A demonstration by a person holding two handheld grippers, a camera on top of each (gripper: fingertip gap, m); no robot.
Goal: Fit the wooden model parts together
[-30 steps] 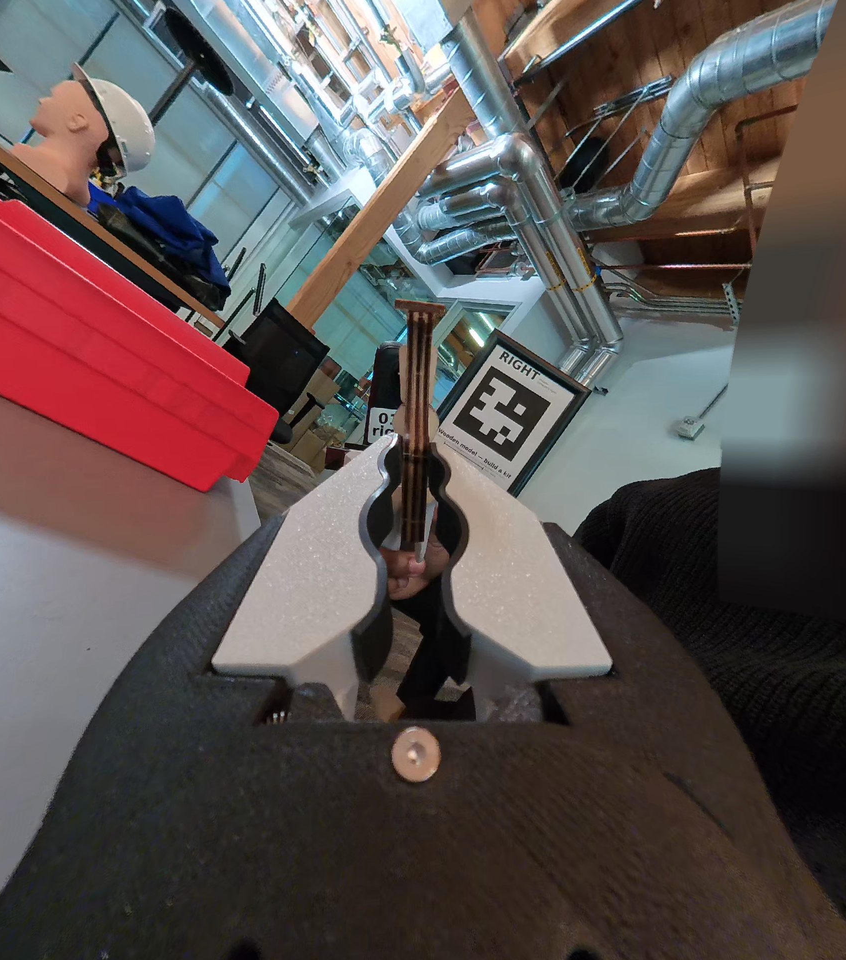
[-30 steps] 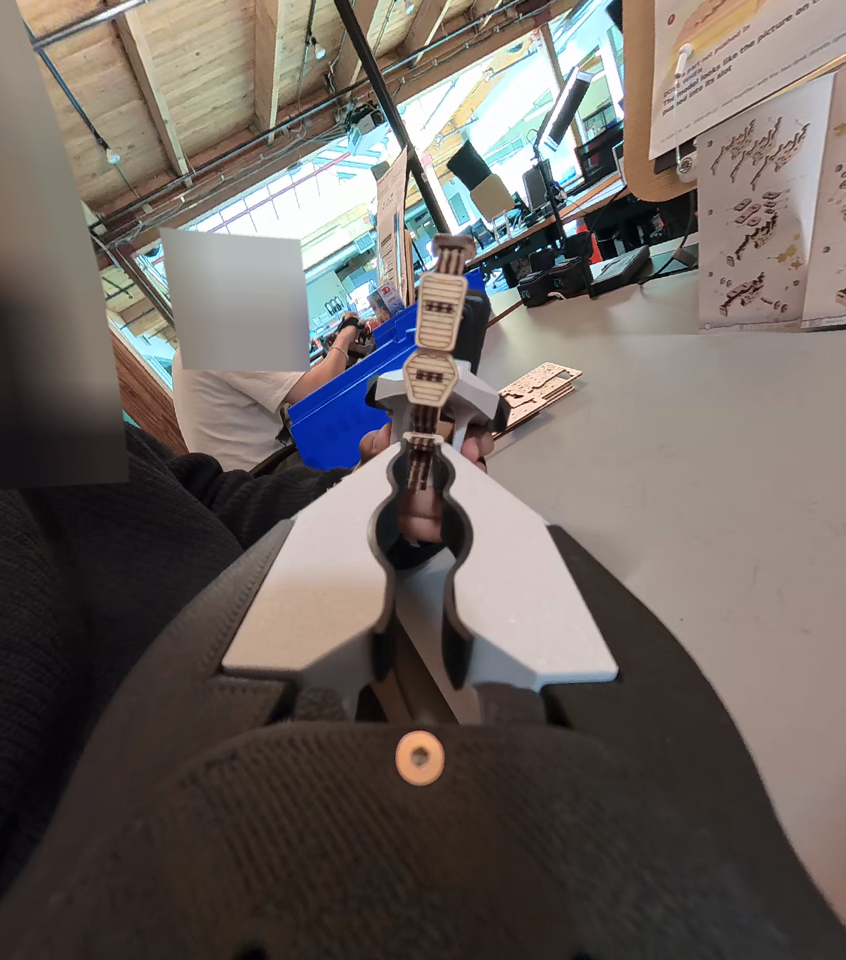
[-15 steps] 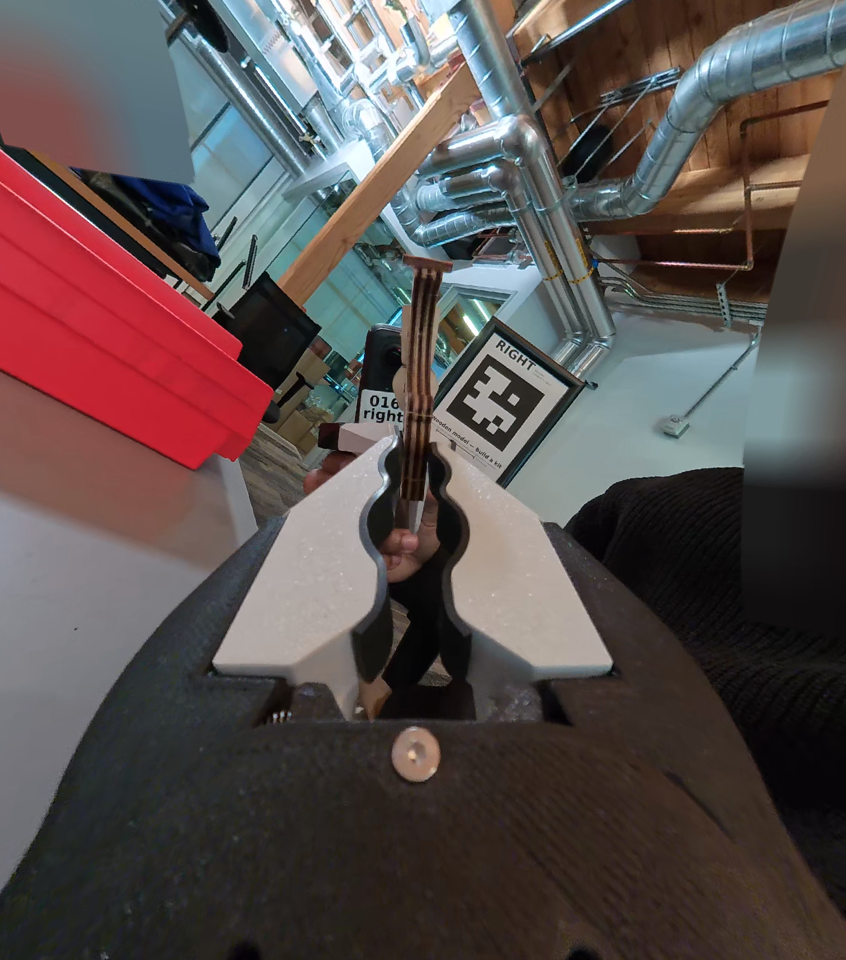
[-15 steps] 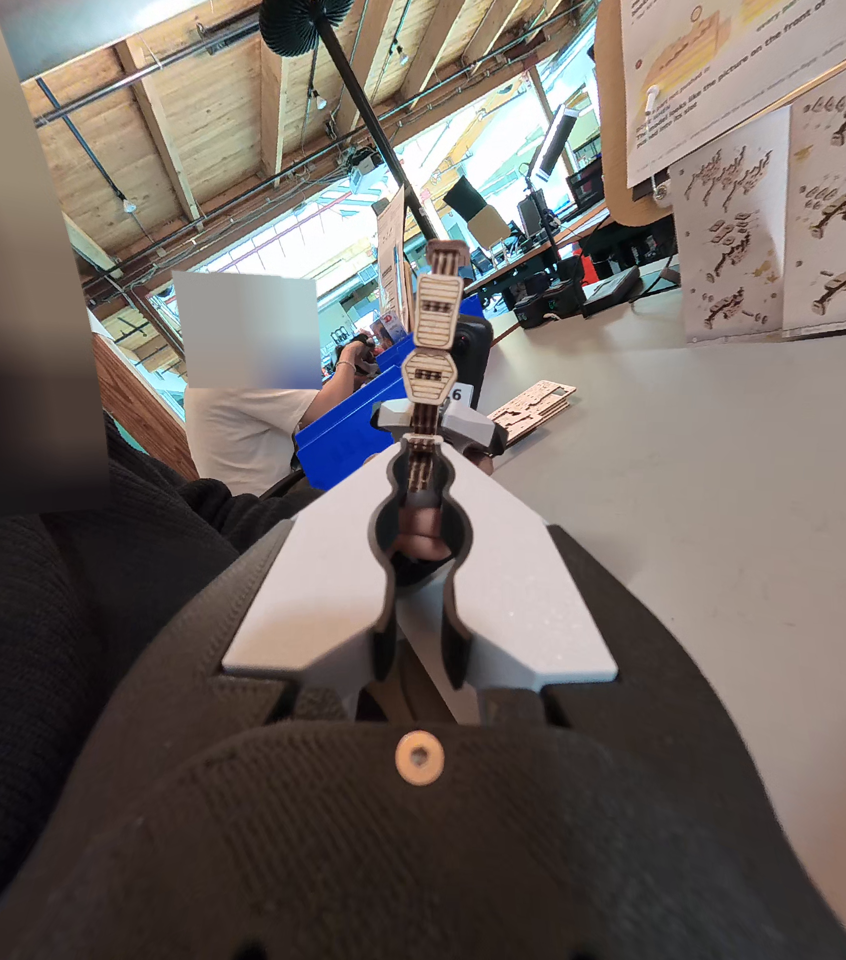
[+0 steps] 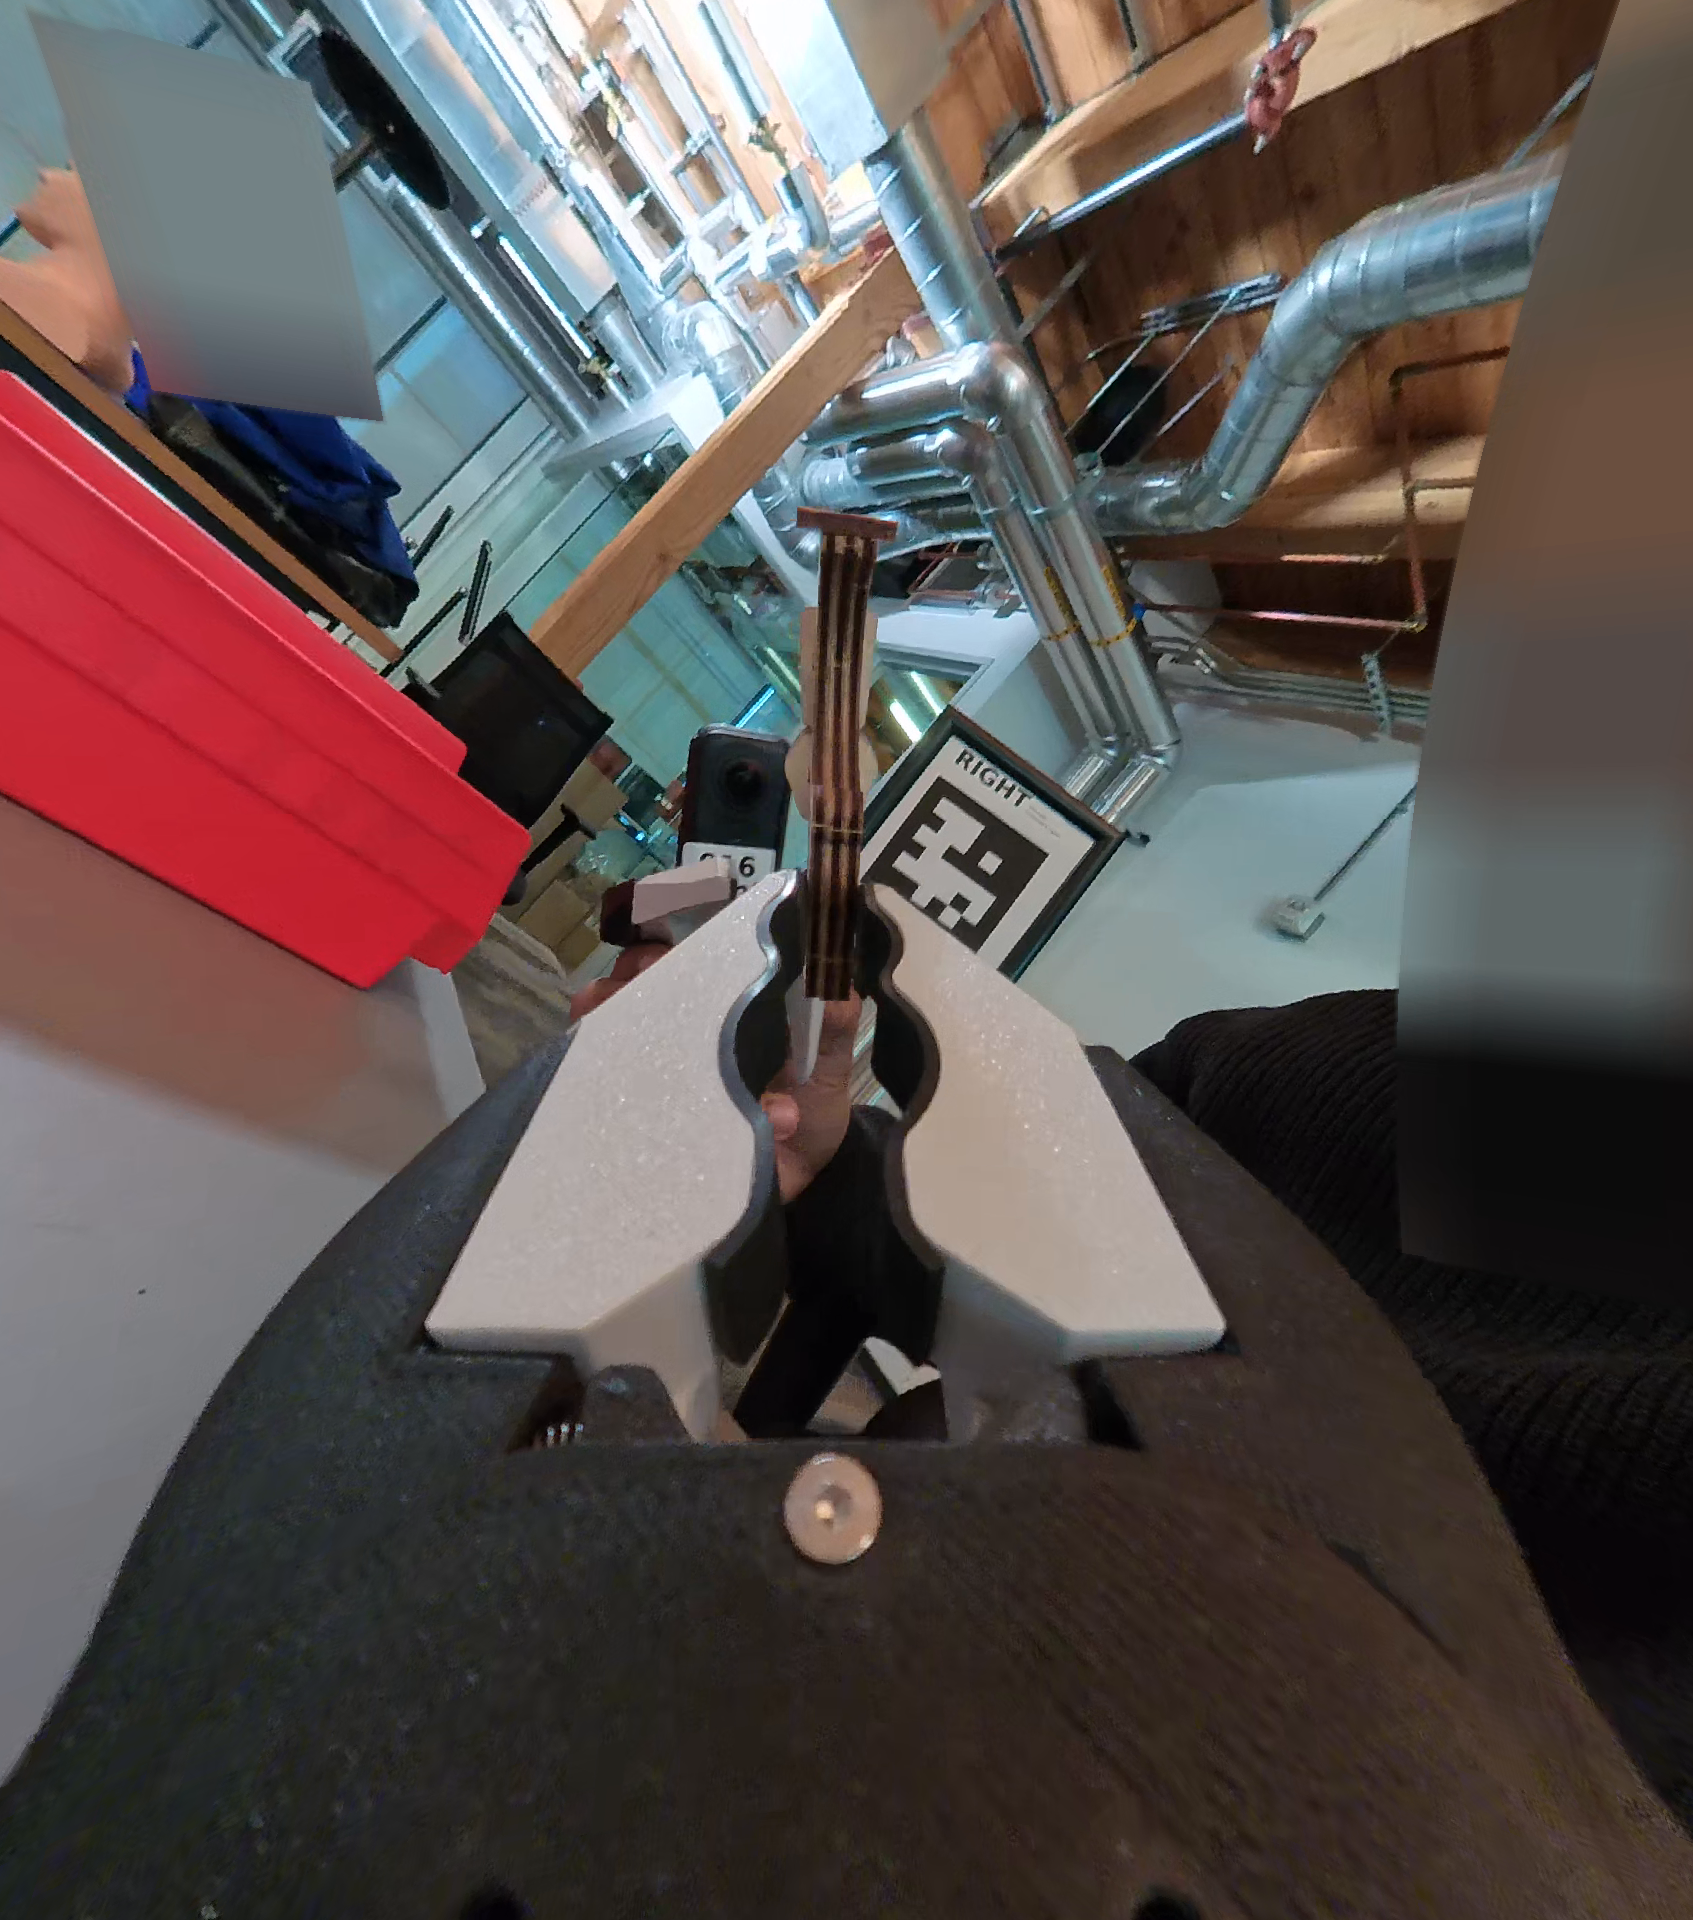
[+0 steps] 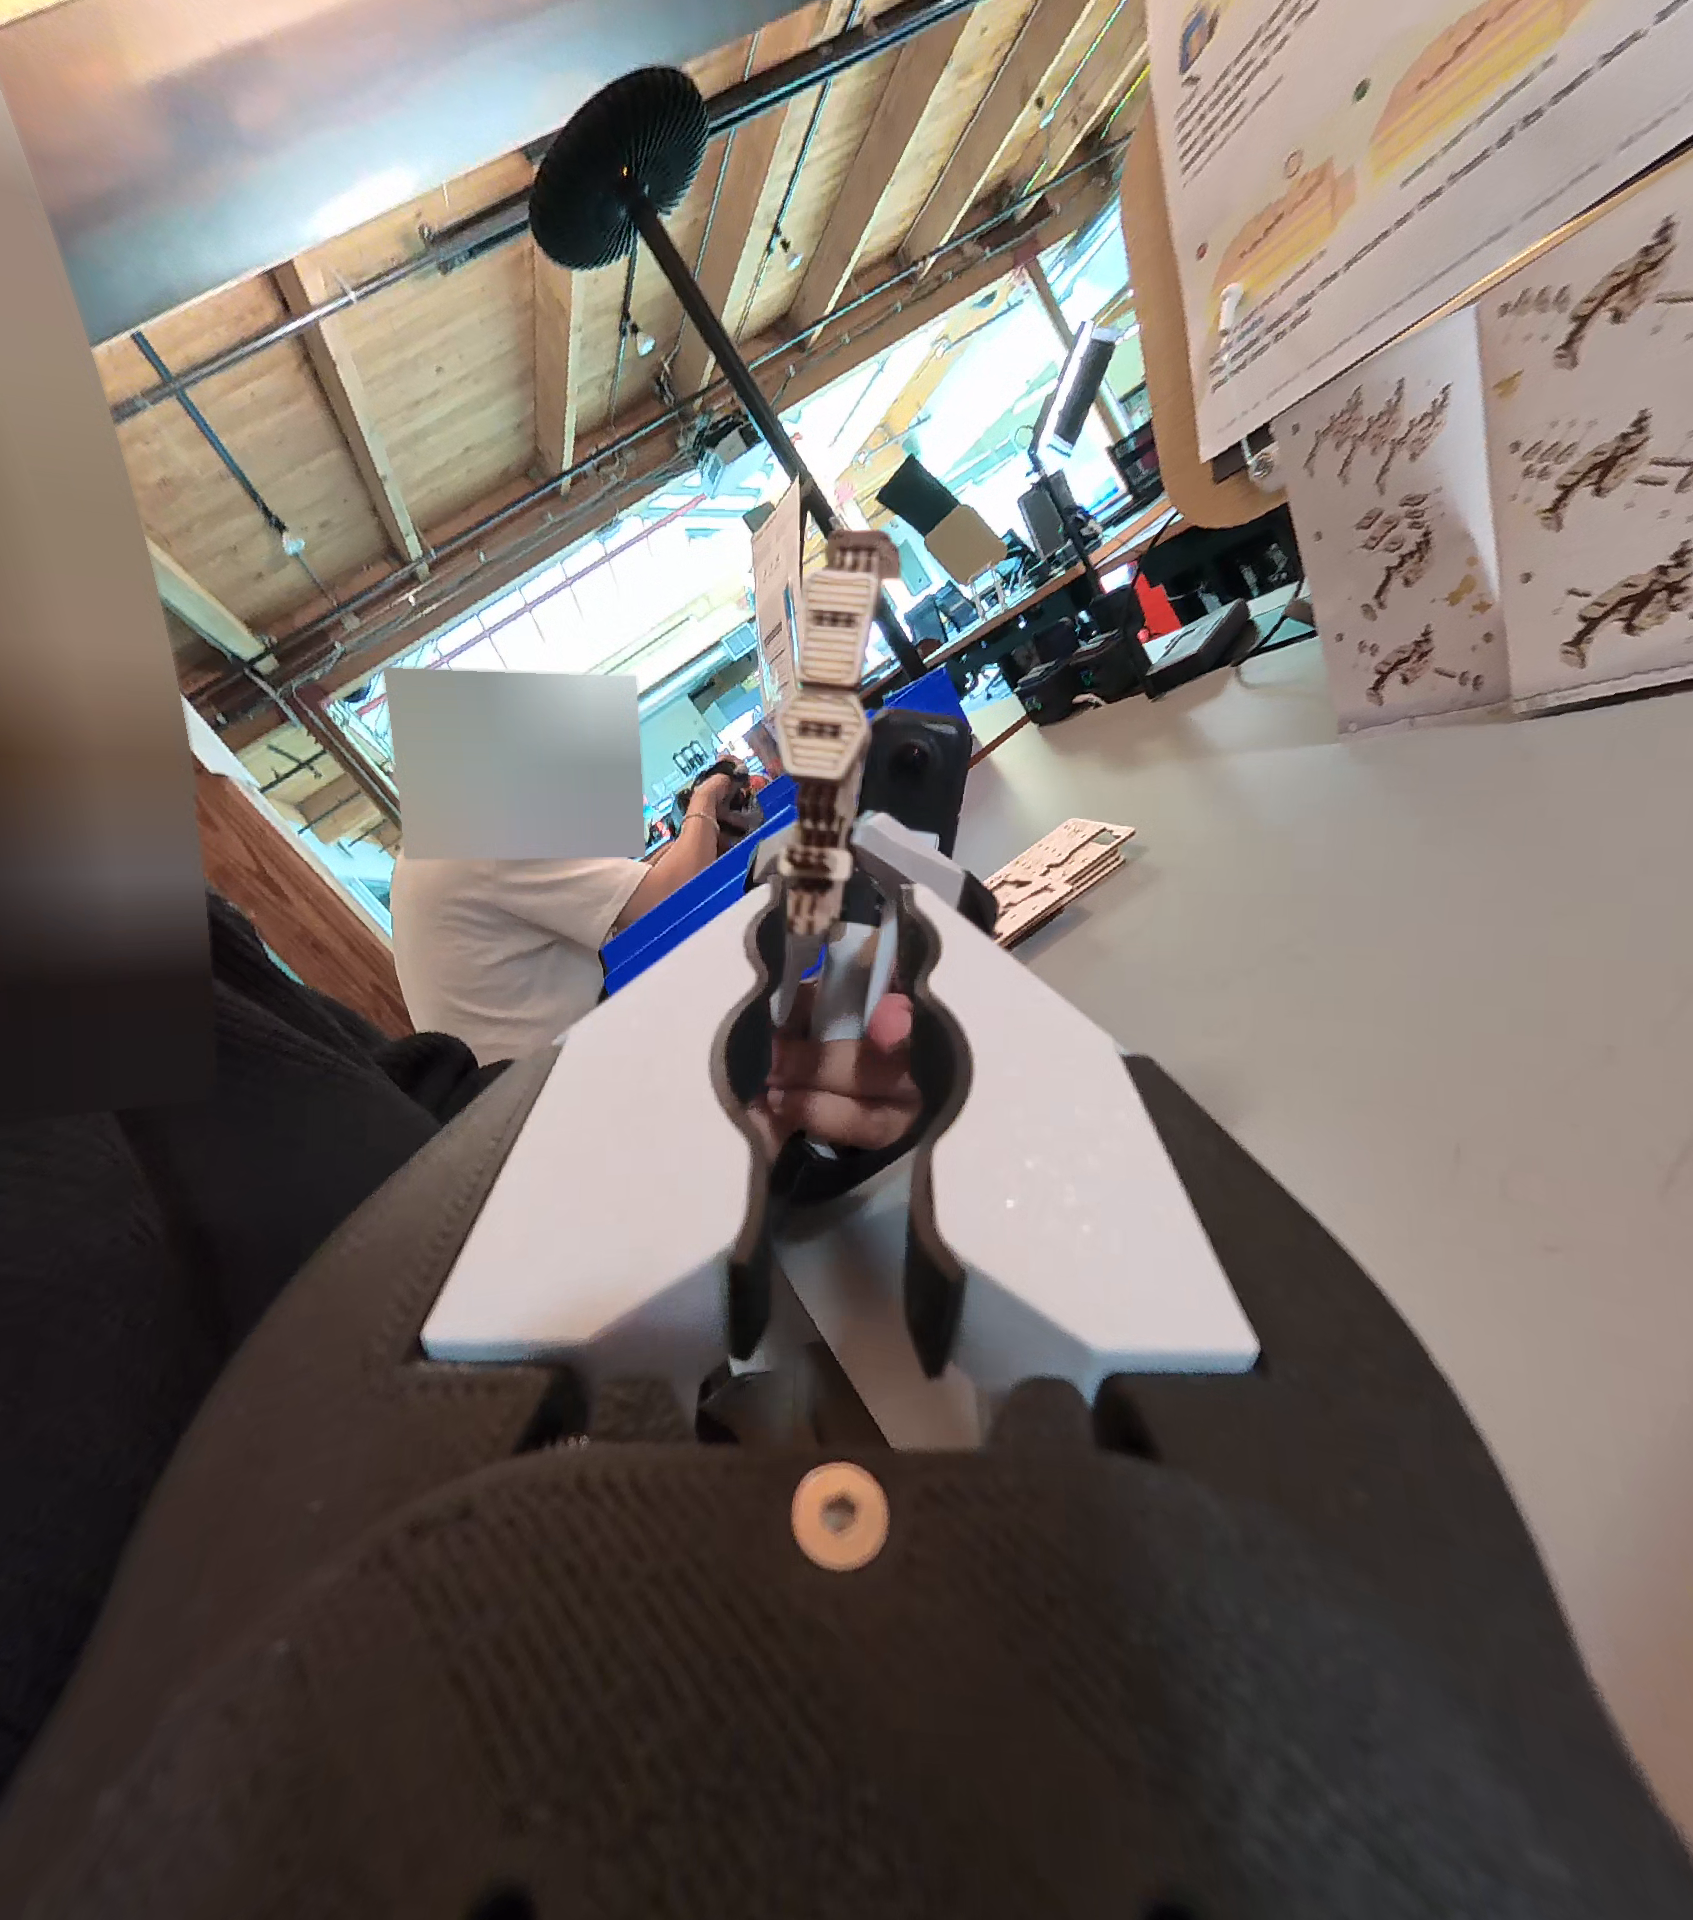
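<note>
The wooden model part [image 5: 842, 727] is a thin stack of layered strips, seen edge-on, held up in the air. My left gripper [image 5: 834, 914] is shut on its lower end. In the right wrist view the same part [image 6: 826, 727] shows pale hexagonal plates along its length. My right gripper [image 6: 829, 909] is open. The part's base lies between its jaws against the left finger, with a gap on the right. The left gripper's white fingers [image 6: 909, 868] show just beyond it. One right gripper fingertip [image 5: 676, 896] shows left of the part.
A red bin [image 5: 146, 675] stands on the grey table [image 5: 42, 1195] at the left. A black camera [image 5: 738, 795] and a marker board [image 5: 977, 852] are ahead. A sheet of wooden parts [image 6: 1060, 873], a blue bin [image 6: 676, 935], instruction sheets [image 6: 1548, 468] and a person in white [image 6: 499, 956] are in the right wrist view.
My right gripper's jaws have spread apart from the part's base. Both grippers have tilted a little more upward. The left gripper keeps its hold.
</note>
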